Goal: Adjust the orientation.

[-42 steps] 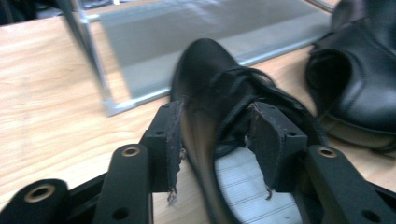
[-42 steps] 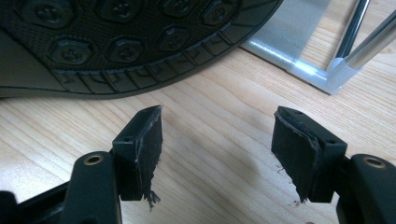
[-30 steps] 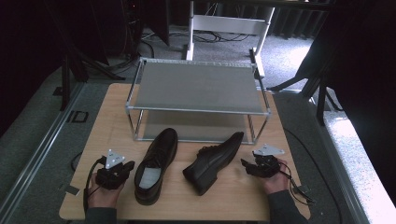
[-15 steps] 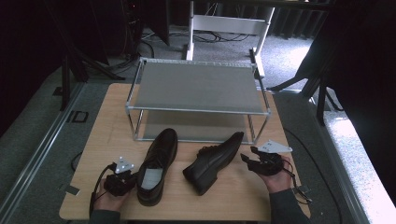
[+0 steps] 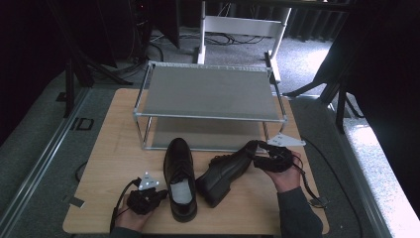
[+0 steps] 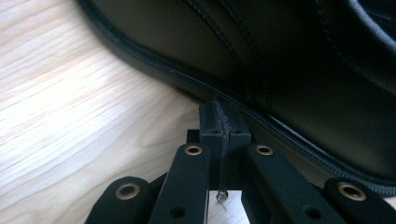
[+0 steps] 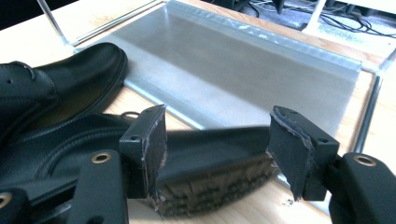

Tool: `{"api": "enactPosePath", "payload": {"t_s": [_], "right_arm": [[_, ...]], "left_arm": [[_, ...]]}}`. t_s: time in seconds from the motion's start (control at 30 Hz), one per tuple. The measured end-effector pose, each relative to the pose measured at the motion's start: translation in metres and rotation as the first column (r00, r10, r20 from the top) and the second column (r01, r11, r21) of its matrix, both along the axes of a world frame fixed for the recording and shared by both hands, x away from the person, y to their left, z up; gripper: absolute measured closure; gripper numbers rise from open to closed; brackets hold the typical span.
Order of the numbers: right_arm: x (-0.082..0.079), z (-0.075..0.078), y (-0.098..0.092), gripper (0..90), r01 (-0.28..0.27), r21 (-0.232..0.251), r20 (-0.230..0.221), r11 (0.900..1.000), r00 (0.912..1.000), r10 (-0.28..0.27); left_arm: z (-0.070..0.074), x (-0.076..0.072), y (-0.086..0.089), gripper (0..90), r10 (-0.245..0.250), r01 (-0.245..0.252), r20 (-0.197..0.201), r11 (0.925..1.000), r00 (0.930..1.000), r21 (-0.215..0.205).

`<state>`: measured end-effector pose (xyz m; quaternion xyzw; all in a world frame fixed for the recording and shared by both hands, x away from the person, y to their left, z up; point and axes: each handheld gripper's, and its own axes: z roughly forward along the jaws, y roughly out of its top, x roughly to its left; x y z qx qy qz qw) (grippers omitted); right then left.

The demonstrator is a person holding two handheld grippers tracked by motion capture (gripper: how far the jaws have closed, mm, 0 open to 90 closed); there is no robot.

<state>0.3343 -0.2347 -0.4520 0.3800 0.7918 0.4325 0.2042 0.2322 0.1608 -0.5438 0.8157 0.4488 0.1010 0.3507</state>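
Note:
Two black leather shoes lie on the wooden table [image 5: 114, 148]. The left shoe [image 5: 179, 173] stands upright with its toe toward the rack. My left gripper [image 5: 157, 195] is shut and empty beside that shoe's heel end. In the left gripper view its tips [image 6: 220, 123] press against the left shoe's sole edge [image 6: 289, 135]. The right shoe [image 5: 225, 171] lies tilted, its heel pointing to the right. My right gripper [image 5: 260, 152] is open, and the right shoe's heel [image 7: 215, 179] sits between its pads [image 7: 156, 137], blurred.
A two-shelf metal shoe rack [image 5: 208, 91] stands behind the shoes; its lower shelf [image 7: 243, 70] lies just past the right gripper. The rack's front posts [image 5: 146, 133] rise close to the shoes. Cables trail from both grippers toward the table's front edge.
My left gripper has slid right up to the left shoe's side. The right gripper has moved forward and left, bringing its jaws around the right shoe's heel.

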Motion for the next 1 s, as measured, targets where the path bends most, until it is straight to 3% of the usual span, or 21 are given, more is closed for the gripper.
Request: {"api": "enactPosePath", "payload": {"t_s": [0.27,0.3,0.4,0.83,1.0], "right_arm": [[0.011,-0.006,0.013,36.6,0.019,-0.040,-0.033,0.999,0.9992,-0.020],[0.014,-0.011,0.016,34.5,0.027,-0.067,-0.045,0.997,0.9985,-0.030],[0.015,-0.017,0.017,32.0,0.042,-0.105,-0.057,0.994,0.9972,-0.048],[0.008,-0.021,0.003,30.6,0.080,-0.020,-0.105,0.997,0.9911,-0.082],[0.000,-0.022,-0.019,30.9,0.089,0.034,-0.177,0.995,0.9808,-0.081]], "left_arm": [[-0.003,0.001,0.004,90.0,0.002,-0.002,-0.007,0.9992,1.0000,-0.040],[-0.003,0.000,0.004,90.0,0.005,-0.005,-0.006,0.9989,1.0000,-0.046],[-0.007,0.001,0.000,89.8,-0.001,0.000,-0.022,1.0000,0.9998,-0.008],[-0.008,0.001,0.001,88.5,0.004,-0.005,-0.028,0.9998,0.9996,-0.019],[-0.008,0.001,0.002,87.1,0.003,-0.003,-0.028,0.9997,0.9996,-0.026]]}}
